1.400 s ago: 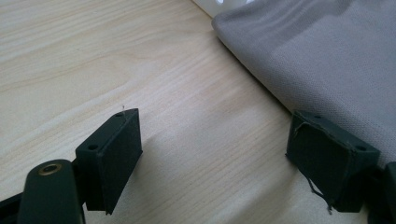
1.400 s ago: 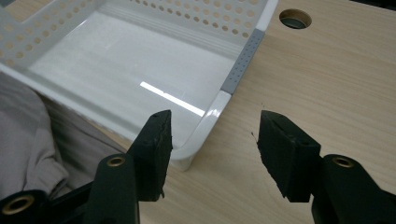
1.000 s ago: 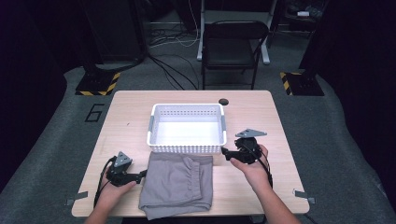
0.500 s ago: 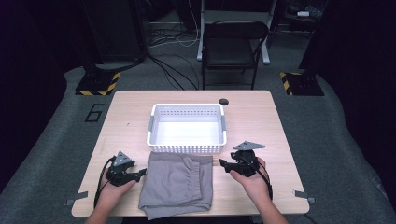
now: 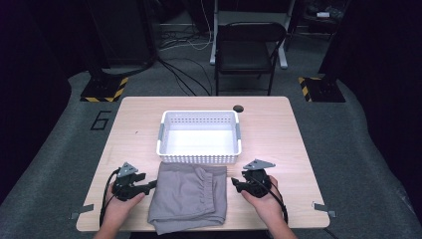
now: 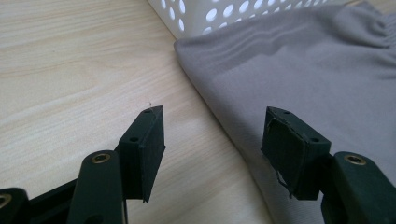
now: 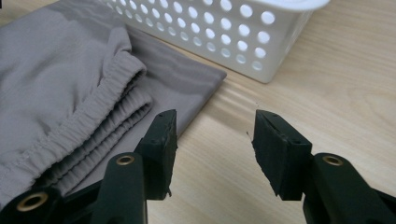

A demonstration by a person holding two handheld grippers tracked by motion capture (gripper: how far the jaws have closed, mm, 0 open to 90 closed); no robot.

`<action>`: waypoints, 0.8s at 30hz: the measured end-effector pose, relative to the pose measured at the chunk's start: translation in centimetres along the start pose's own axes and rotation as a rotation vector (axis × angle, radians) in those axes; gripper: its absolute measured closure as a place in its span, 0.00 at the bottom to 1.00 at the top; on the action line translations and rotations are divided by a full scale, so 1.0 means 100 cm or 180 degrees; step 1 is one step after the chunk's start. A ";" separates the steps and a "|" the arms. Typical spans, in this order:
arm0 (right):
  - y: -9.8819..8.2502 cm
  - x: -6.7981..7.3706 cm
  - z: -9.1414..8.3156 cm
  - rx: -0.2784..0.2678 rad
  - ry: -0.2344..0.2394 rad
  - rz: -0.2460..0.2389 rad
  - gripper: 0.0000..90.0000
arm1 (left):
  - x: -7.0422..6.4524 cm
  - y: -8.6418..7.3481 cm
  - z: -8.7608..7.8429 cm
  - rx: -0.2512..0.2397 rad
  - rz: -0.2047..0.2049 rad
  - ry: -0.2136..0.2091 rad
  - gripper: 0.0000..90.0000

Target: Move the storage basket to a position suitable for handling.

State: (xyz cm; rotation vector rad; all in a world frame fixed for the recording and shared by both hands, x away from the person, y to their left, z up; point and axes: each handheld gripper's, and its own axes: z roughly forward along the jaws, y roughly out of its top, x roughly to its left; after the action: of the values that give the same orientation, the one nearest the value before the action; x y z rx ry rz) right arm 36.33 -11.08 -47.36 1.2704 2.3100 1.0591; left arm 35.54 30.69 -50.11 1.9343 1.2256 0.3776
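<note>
**Mia:** High view first. Where is the grey cloth [image 5: 189,196]?

**Sam:** It lies folded on the near part of the table [image 5: 278,129], right in the middle. Its far edge sits just beside the white basket [image 5: 199,135], maybe touching it. The basket has nothing in it.

**Mia:** And the two grippers?

**Sam:** One on each side of the cloth. The left gripper [image 5: 152,185] is at the cloth's left edge and points right, toward it. The right gripper [image 5: 234,183] is at the cloth's right edge and points left.

**Mia:** Are they holding anything?

**Sam:** No. In the left gripper view the left gripper [image 6: 212,135] has its jaws spread wide. One jaw is over bare wood and the other is over the cloth [image 6: 308,79], so the cloth's edge runs between them. In the right gripper view the right gripper [image 7: 212,135] is spread too. The cloth's corner [image 7: 198,77] lies just ahead and to one side of it, with the stretchy waistband [image 7: 88,119] beside its jaw.

**Mia:** Which one is nearer to the cloth?

**Sam:** The left one, I think. It is already across the edge. The right one has a small bit of table to cross.

**Mia:** Which way does the cloth run?

**Sam:** Its long side goes from near to far, so the grippers face its two long edges.
</note>
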 end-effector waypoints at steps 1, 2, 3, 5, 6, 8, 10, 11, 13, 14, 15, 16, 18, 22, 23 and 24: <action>-0.002 0.002 0.001 0.0013 0.0015 0.0053 0.57 | -0.001 0.000 -0.002 0.0046 -0.0008 -0.0031 0.43; -0.003 0.003 0.003 0.0013 0.0042 0.0050 0.59 | -0.003 -0.001 -0.002 0.0037 -0.0023 0.0000 0.44; -0.005 0.006 0.004 0.0042 0.0064 0.0051 0.60 | -0.004 -0.001 -0.002 0.0026 -0.0039 -0.0013 0.44; -0.007 0.010 0.005 0.0067 0.0076 0.0048 0.63 | -0.008 -0.002 -0.003 0.0028 -0.0028 -0.0059 0.44; -0.008 0.012 0.006 0.0066 0.0078 0.0006 0.64 | -0.010 -0.002 -0.004 0.0021 -0.0037 -0.0042 0.44; -0.009 0.014 0.009 0.0084 0.0081 -0.0021 0.64 | -0.015 -0.003 -0.003 -0.0008 -0.0043 -0.0052 0.44; -0.010 0.017 0.012 0.0131 0.0093 -0.0006 0.64 | -0.019 -0.003 -0.003 0.0043 0.0009 -0.0075 0.44; -0.010 0.019 0.013 0.0153 0.0094 0.0020 0.64 | -0.021 -0.004 -0.002 0.0028 0.0005 -0.0058 0.44; -0.010 0.021 0.016 0.0154 0.0114 0.0059 0.64 | -0.022 -0.004 -0.001 0.0058 0.0028 -0.0057 0.44; -0.011 0.021 0.016 0.0167 0.0122 0.0034 0.64 | -0.023 -0.004 0.000 0.0042 0.0010 -0.0048 0.44; -0.011 0.022 0.017 0.0170 0.0138 0.0058 0.64 | -0.024 -0.005 0.001 0.0080 0.0001 -0.0064 0.44; -0.011 0.024 0.018 0.0163 0.0143 0.0079 0.63 | -0.025 -0.006 0.003 0.0048 -0.0024 -0.0030 0.44; -0.012 0.025 0.019 0.0179 0.0158 0.0065 0.63 | -0.025 -0.007 0.003 0.0084 -0.0071 -0.0039 0.44; -0.013 0.029 0.023 0.0194 0.0175 -0.0009 0.60 | -0.027 -0.008 0.004 0.0157 -0.0087 0.0017 0.41; -0.014 0.031 0.024 0.0208 0.0186 -0.0007 0.59 | -0.027 -0.009 0.005 0.0156 -0.0093 0.0020 0.40; -0.013 0.032 0.025 0.0226 0.0189 -0.0008 0.59 | -0.027 -0.009 0.006 0.0137 -0.0107 0.0035 0.39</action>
State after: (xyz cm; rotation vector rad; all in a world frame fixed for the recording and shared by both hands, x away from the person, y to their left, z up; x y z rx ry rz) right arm 35.14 -7.79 -49.77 1.2780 2.4126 1.0359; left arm 34.01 28.24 -50.78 1.9478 1.2813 0.3476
